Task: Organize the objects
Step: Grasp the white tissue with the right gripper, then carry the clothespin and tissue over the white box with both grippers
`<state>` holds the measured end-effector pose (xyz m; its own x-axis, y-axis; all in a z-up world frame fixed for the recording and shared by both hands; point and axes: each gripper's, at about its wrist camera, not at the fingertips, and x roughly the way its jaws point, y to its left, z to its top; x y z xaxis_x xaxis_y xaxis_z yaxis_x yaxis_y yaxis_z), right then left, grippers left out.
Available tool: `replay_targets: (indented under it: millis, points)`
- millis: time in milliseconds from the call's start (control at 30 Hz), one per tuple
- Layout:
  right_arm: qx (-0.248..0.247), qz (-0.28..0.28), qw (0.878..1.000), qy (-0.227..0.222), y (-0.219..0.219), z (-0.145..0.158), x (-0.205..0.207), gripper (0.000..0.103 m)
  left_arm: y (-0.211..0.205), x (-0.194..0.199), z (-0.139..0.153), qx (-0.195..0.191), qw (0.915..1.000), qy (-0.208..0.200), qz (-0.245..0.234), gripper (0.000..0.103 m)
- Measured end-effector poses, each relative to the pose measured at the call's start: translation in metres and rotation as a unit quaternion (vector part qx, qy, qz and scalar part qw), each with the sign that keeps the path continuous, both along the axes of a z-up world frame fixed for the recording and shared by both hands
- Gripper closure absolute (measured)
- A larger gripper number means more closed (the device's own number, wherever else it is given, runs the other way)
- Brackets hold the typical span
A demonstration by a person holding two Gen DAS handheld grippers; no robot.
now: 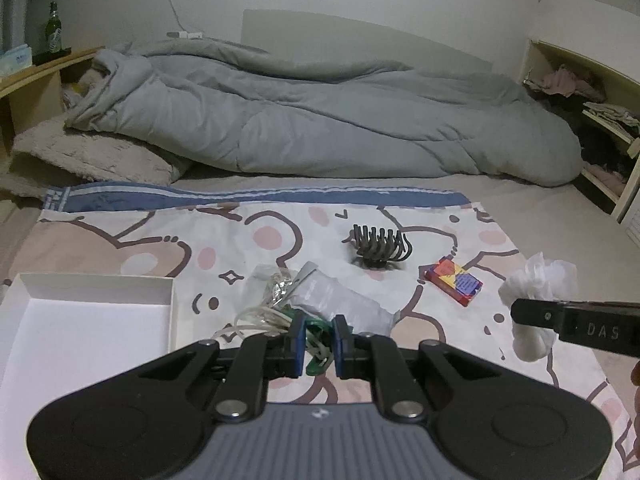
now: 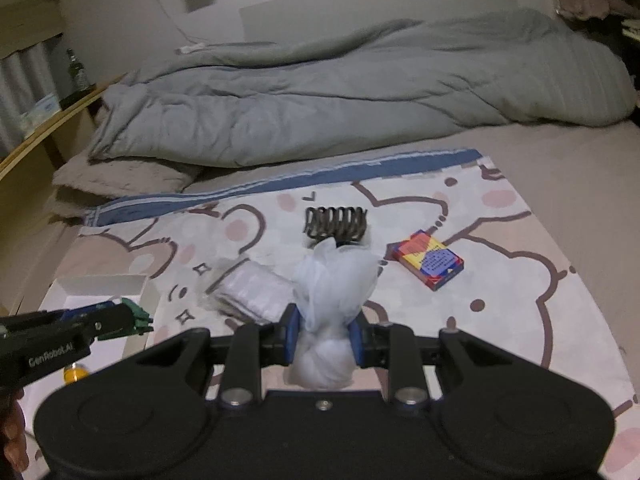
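- Left gripper (image 1: 319, 344) is clamping a green clip (image 1: 316, 362) with white cord (image 1: 256, 318) trailing off it, near the white box (image 1: 100, 292) on the left.
- Right gripper (image 2: 325, 336) is squeezing a white plastic bag wad (image 2: 334, 280) at its twisted neck, held above the bear-print sheet (image 2: 500, 280).
- Bag is looking light, soft and slippery; the neck seems the best hold.
- Hair claw (image 1: 378, 246) is sitting far centre, card box (image 1: 454, 282) right of it.

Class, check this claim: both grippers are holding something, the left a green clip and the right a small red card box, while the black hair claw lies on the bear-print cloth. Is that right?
One error: the right gripper holds a white plastic bag, as the right wrist view shows. The red card box lies on the bear-print cloth. The left gripper holding the green clip and the hair claw stand.
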<state>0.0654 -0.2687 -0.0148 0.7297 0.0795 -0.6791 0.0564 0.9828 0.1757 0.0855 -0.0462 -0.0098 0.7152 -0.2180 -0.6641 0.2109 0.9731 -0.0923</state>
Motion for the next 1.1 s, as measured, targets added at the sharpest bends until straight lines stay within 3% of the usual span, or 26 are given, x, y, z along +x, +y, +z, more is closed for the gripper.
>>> replay_targets:
  millis: [600, 1100]
  points:
    - [-0.044, 0.043, 0.998, -0.006, 0.05, 0.001, -0.037, 0.076, 0.02, -0.043, 0.003, 0.031, 0.9995, -0.008, 0.002, 0.088]
    - [-0.048, 0.055, 0.997, 0.002, 0.081, -0.005, -0.02, 0.076, 0.063, -0.042, 0.01, 0.033, 0.9986, -0.015, 0.038, 0.088]
